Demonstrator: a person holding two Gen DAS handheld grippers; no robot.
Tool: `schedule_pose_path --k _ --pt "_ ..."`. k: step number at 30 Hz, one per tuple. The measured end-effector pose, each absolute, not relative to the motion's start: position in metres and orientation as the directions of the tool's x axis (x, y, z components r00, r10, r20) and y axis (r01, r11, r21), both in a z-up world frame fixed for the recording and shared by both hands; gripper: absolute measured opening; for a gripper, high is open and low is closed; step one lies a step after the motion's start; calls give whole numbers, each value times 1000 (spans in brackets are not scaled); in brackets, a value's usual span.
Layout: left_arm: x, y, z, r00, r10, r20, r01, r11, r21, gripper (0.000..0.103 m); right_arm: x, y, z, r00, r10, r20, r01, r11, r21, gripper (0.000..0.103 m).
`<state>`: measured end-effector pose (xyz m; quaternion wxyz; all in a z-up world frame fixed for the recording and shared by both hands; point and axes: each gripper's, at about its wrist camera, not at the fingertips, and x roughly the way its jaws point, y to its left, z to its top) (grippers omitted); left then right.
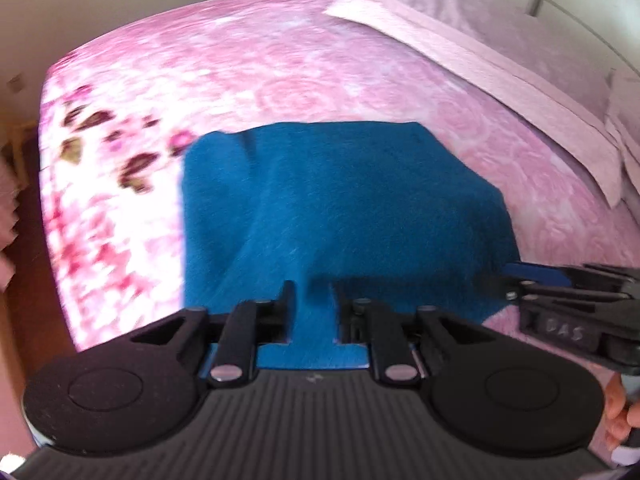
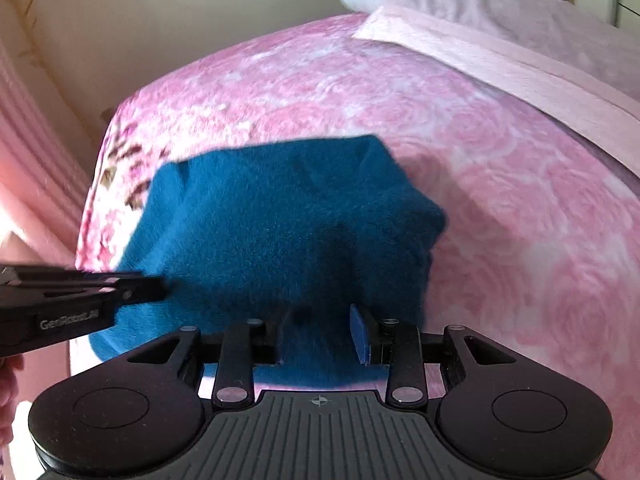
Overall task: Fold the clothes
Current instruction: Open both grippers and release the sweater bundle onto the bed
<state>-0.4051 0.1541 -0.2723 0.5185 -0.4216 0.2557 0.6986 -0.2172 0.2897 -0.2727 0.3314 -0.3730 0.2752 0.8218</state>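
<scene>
A teal fleece cloth [image 1: 340, 208] lies on the pink rose-patterned bedcover [image 1: 280, 72], its near edge raised toward both cameras. My left gripper [image 1: 312, 292] is shut on that near edge, and fleece fills the narrow gap between its fingers. In the right wrist view the same cloth [image 2: 280, 220] bunches up from the bedcover [image 2: 520, 220] into my right gripper [image 2: 320, 320], which is shut on the edge, one blue pad showing. Each gripper shows side-on in the other view: the right gripper [image 1: 500, 280] at the cloth's right corner, the left gripper [image 2: 158, 288] at its left side.
A pale pink folded blanket or pillow [image 1: 500, 40] lies across the far right of the bed, also in the right wrist view [image 2: 520, 40]. The bed's left edge drops off to a wooden floor [image 1: 24, 280]. A person's hand [image 1: 620, 412] holds the right gripper.
</scene>
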Motion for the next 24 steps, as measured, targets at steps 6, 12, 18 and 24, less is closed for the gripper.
schedule_pose_path --k 6,12,18,24 --pt "-408 128 -275 -125 340 -932 -917 -399 -22 35 -195 275 -270 -446 283 -849 -834 -475 280 76" --pt "-412 111 -287 -152 261 -953 -907 -420 30 37 -194 264 -281 -394 231 -890 -863 -425 272 76" --pt "-415 105 -291 -146 246 -958 -905 -424 29 39 -204 257 -285 -380 218 -899 -859 -444 255 76" --pt "-441 98 -287 -80 326 -942 -883 -462 -85 40 -211 253 -289 -367 210 -906 -853 -465 238 76"
